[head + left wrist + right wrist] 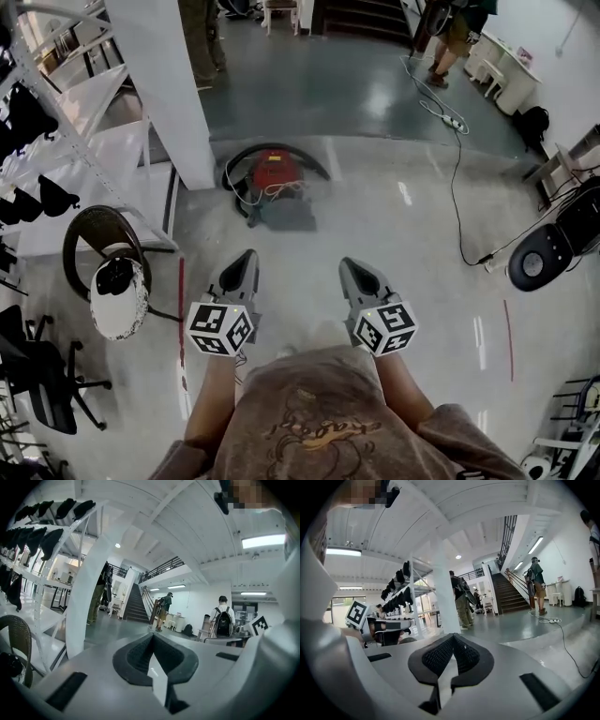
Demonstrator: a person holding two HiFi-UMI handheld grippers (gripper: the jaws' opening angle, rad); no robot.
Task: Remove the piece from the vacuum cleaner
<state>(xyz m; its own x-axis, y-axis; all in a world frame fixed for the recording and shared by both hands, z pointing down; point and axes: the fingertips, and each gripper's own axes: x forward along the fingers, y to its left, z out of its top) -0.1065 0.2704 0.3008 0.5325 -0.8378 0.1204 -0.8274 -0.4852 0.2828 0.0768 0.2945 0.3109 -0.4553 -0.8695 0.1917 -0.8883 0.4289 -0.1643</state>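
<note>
A red vacuum cleaner (275, 174) lies on the pale floor ahead of me, ringed by its black hose (246, 153), with a grey piece (284, 215) at its near side. My left gripper (245, 258) and right gripper (351, 265) are held side by side, well short of the vacuum cleaner and pointing toward it. Both are shut with nothing between the jaws. In the left gripper view the dark pads (140, 656) meet at the tip; the right gripper view shows its pads (438, 656) pressed together too. Neither gripper view shows the vacuum cleaner.
A white pillar (169, 89) and white shelving (70, 103) stand at the left. A wicker chair (98, 239) holds a white helmet-like object (119, 295). A black cable (457, 178) runs across the floor at the right toward a black device (541, 255). People stand far back near stairs (511, 592).
</note>
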